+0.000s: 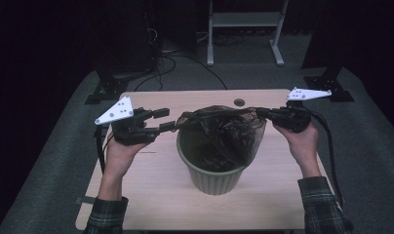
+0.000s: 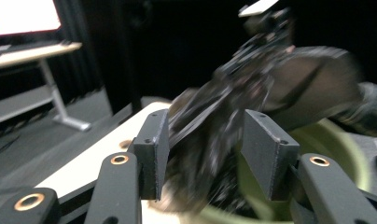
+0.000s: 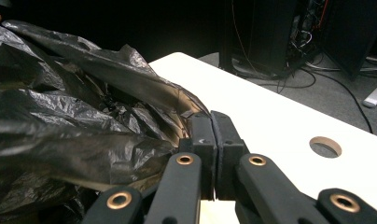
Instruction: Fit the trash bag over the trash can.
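Note:
A green ribbed bin (image 1: 214, 179) stands at the middle of the wooden table (image 1: 151, 190). A black plastic bag (image 1: 225, 130) hangs into it and is stretched across its mouth. My right gripper (image 1: 261, 113) is shut on the bag's right edge; in the right gripper view the jaws (image 3: 210, 119) pinch a fold of the crinkled bag (image 3: 60, 116). My left gripper (image 1: 165, 120) is open at the bag's left edge. In the left gripper view the blurred bag (image 2: 294, 84) lies between the spread jaws (image 2: 207, 135), above the bin's rim (image 2: 340, 140).
A round hole (image 1: 239, 102) pierces the table behind the bin, also visible as the hole (image 3: 325, 146) beside my right jaws. Beyond the table stand a white desk frame (image 1: 244, 19), floor cables (image 1: 170, 63) and dark stand feet (image 1: 326, 85). A lit screen (image 2: 23, 16) glows far left.

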Tool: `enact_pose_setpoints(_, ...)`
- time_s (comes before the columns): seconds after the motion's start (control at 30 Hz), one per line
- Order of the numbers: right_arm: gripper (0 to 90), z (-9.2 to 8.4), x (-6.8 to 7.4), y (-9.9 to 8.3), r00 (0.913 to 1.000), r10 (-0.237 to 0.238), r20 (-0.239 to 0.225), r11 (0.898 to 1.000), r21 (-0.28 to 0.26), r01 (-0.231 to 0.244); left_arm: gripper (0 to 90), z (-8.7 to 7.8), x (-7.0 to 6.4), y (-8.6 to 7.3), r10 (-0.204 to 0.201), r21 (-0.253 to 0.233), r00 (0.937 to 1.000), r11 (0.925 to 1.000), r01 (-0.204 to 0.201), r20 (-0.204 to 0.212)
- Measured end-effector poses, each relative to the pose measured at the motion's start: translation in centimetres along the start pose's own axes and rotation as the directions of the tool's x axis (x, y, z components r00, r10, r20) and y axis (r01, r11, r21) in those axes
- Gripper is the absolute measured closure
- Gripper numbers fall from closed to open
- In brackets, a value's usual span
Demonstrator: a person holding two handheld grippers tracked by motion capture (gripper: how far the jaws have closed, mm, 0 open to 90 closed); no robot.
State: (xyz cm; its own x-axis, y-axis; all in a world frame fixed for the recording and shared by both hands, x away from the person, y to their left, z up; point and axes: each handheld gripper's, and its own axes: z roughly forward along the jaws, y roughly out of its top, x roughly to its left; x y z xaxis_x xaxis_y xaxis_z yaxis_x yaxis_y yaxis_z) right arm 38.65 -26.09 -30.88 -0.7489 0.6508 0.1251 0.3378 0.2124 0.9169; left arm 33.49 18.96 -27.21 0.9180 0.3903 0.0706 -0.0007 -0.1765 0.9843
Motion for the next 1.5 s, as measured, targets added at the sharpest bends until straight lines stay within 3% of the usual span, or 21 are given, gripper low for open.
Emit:
enact_pose_setpoints(0.17, 89.0, 0.3, -0.1, 0.0, 1.0, 0.002, -0.003, 1.0, 0.007, -0.002, 45.8, 1.3, -1.6, 1.1, 0.026, -0.02, 0.9972, 0.9995, -0.024, 0.07)
enact_pose_setpoints(0.4, 89.1, 0.7, -0.1, 0.0, 0.9999, 0.007, -0.012, 1.0, 0.01, -0.007, 44.0, 4.2, -2.2, 1.3, 0.047, 0.015, 0.9949, 0.9987, -0.049, 0.089)
enact_pose_setpoints(0.43, 89.1, 0.7, -0.1, 0.0, 0.9999, 0.006, -0.015, 1.0, 0.009, -0.006, 47.3, 4.6, -2.1, 1.2, 0.049, 0.022, 0.9943, 0.9984, -0.052, 0.094)
enact_pose_setpoints(0.53, 89.1, 0.8, 0.0, 0.0, 0.9999, 0.006, -0.015, 1.0, 0.017, -0.006, 74.4, 5.3, -1.8, 1.0, 0.057, 0.048, 0.9932, 0.9969, -0.062, 0.101)
enact_pose_setpoints(0.6, 89.2, 0.6, -0.1, -0.1, 1.0, 0.004, -0.005, 1.0, 0.021, -0.004, 88.4, 5.1, -1.4, 0.8, 0.038, 0.046, 0.9949, 0.998, -0.043, 0.093)
enact_pose_setpoints(0.73, 89.6, -0.3, -0.8, -0.4, 0.9996, 0.018, 0.021, 1.0, 0.016, -0.018, 89.5, 3.5, -0.2, -0.1, 0.01, 0.034, 0.9993, 0.9993, -0.011, 0.036)
enact_pose_setpoints(0.87, 89.9, -1.3, -1.6, -0.9, 0.9981, 0.04, 0.046, 0.999, 0.002, -0.04, 89.5, 1.7, 1.2, -1.1, -0.016, 0.039, 0.9997, 0.9991, 0.017, -0.021)
enact_pose_setpoints(1.17, 89.8, -1.9, -2.5, -2.2, 0.9936, 0.069, 0.089, 0.997, 0.03, -0.072, 89.6, -1.1, 3.5, -3.7, -0.071, 0.061, 0.9881, 0.995, 0.08, -0.137)
enact_pose_setpoints(1.3, 80.0, -2.3, -2.6, -2.3, 0.9935, 0.065, 0.093, 0.997, 0.027, -0.068, 89.2, -1.6, 3.8, -4.4, -0.09, 0.059, 0.9865, 0.9933, 0.099, -0.136)
enact_pose_setpoints(1.43, 67.2, -3.3, -2.3, -1.9, 0.9937, 0.068, 0.09, 0.998, -0.021, -0.066, 86.1, -1.2, 3.5, -4.5, -0.083, 0.064, 0.9907, 0.9938, 0.09, -0.108)
enact_pose_setpoints(1.5, 66.6, -3.9, -1.9, -1.4, 0.9952, 0.059, 0.078, 0.997, -0.052, -0.055, 86.1, -1.0, 3.3, -4.5, -0.078, 0.069, 0.9919, 0.9939, 0.085, -0.1)
